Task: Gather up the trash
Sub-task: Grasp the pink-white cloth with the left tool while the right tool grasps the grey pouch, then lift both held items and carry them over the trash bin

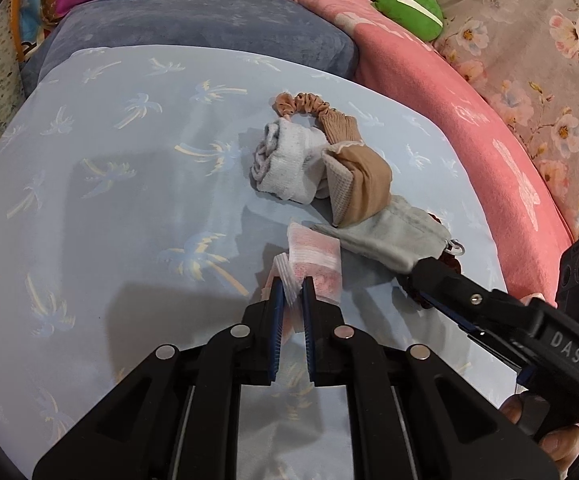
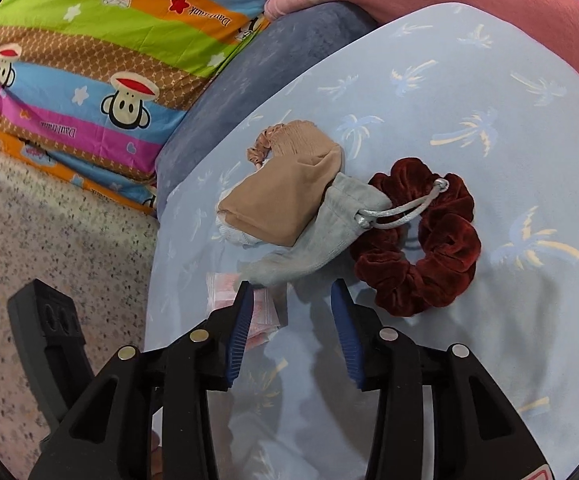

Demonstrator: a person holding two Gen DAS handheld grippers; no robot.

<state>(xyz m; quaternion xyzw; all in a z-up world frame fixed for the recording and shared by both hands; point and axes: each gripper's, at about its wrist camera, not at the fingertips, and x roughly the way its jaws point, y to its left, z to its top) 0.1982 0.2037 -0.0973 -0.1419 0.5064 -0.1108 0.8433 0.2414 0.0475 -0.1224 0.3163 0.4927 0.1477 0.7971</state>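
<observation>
The left gripper has its blue-padded fingers pinching a folded pink-and-white tissue wad, which rests on the light-blue palm-print sheet. Just beyond the fingers, to their right, lies a grey drawstring fabric pouch, touching the wad. Further ahead sit a tan nylon stocking and a rolled white sock, pressed against each other.

The right gripper has its fingers spread apart, with nothing between them. The grey pouch's lower corner lies just ahead of the gap, and the tissue wad lies under the left-hand finger. A dark-red velvet scrunchie sits ahead of the right-hand finger, beneath the pouch's cord.
</observation>
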